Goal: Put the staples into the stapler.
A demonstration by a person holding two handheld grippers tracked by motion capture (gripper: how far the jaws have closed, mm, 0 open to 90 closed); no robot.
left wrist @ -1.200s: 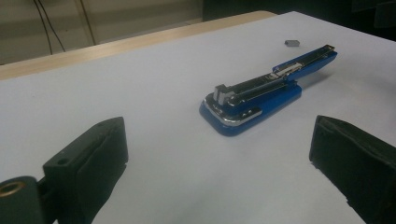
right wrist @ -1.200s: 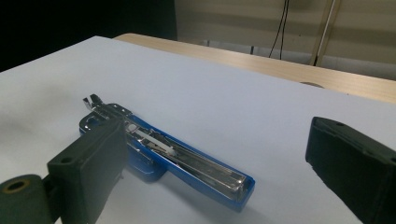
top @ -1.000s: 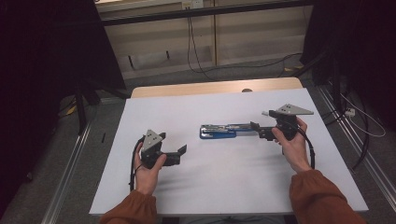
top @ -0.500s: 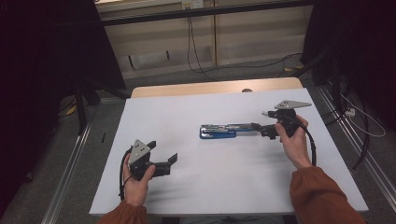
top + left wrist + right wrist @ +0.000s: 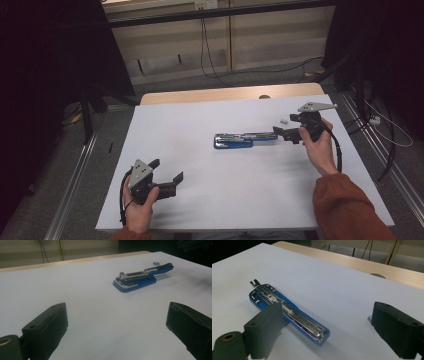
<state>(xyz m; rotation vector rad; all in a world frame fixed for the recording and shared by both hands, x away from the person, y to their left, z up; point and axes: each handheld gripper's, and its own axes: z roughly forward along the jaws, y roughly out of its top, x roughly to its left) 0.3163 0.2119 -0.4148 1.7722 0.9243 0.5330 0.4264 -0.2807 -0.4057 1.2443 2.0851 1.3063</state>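
Blue stapler (image 5: 240, 140) opened flat mid-table (image 5: 200, 115), right gripper (image 5: 285, 134) beside it, left gripper (image 5: 167, 175) near corner.

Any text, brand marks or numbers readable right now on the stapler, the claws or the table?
None can be read.
Blue stapler, lying opened out flat: bare metal and blue plastic, no legible marking.
Left claw and right claw: plain black, no labels.
White table: blank.
Small grey piece near the right claw: too small to tell.

table (image 5: 210, 200): white top | blue stapler (image 5: 234, 141) opened flat | small grey piece (image 5: 283, 121) nearby
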